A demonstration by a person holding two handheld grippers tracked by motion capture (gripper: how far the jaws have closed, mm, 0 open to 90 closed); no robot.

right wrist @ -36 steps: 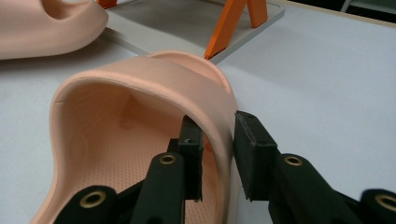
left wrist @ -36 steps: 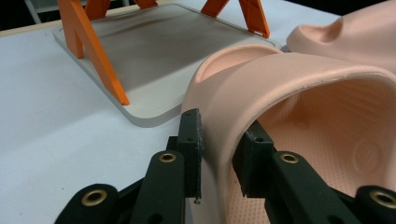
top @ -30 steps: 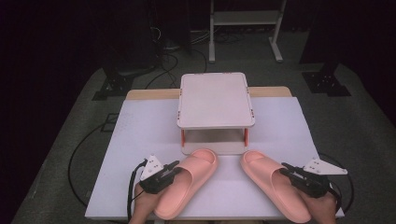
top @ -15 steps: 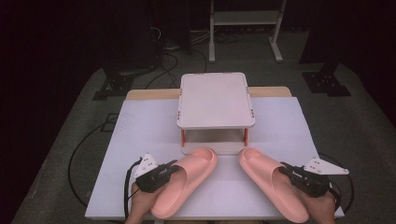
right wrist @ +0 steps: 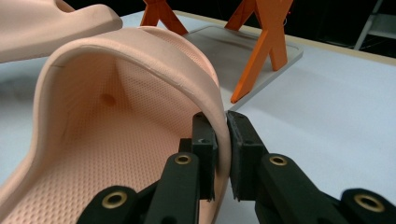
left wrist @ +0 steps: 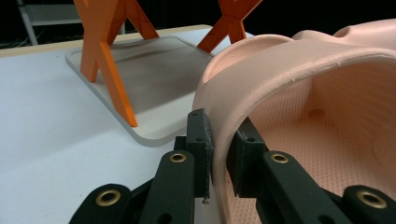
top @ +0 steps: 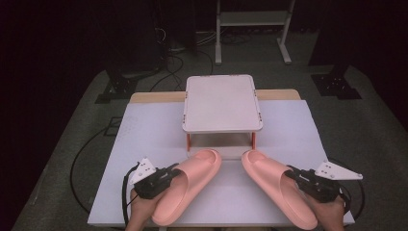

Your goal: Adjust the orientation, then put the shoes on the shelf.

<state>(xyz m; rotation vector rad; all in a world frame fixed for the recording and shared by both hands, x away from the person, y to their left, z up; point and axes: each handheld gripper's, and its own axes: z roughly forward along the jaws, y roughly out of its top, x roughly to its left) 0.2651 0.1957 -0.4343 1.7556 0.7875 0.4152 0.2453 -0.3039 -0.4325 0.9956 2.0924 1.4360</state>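
While each hand holds its tool low at the near edge of the white-topped desk point(top: 144, 134), the left gripper point(left wrist: 219, 154) is clamped on the outer side wall of the left salmon-pink foam slide sandal point(top: 190, 185), its pads pressing the thin rim from both sides, and the right gripper point(right wrist: 223, 154) pinches the outer side wall of the right salmon-pink foam slide sandal point(top: 276, 187) in the same way. In the high view both sandals lie on the desk with their toes angled inward toward each other, the toe tips near but apart, just in front of a small white two-tier rack with orange legs point(top: 222, 103). That rack stands directly ahead of the toes: its flat grey lower tray point(left wrist: 154, 79) lies on the desk, and the orange X-shaped legs point(right wrist: 261, 51) rise from it at either side, carrying the white upper shelf. Beyond the desk's far edge, a wooden strip shows, then grey carpet point(top: 375, 125) with black cables point(top: 173, 62) and a white metal frame point(top: 252, 29) in the dark background.
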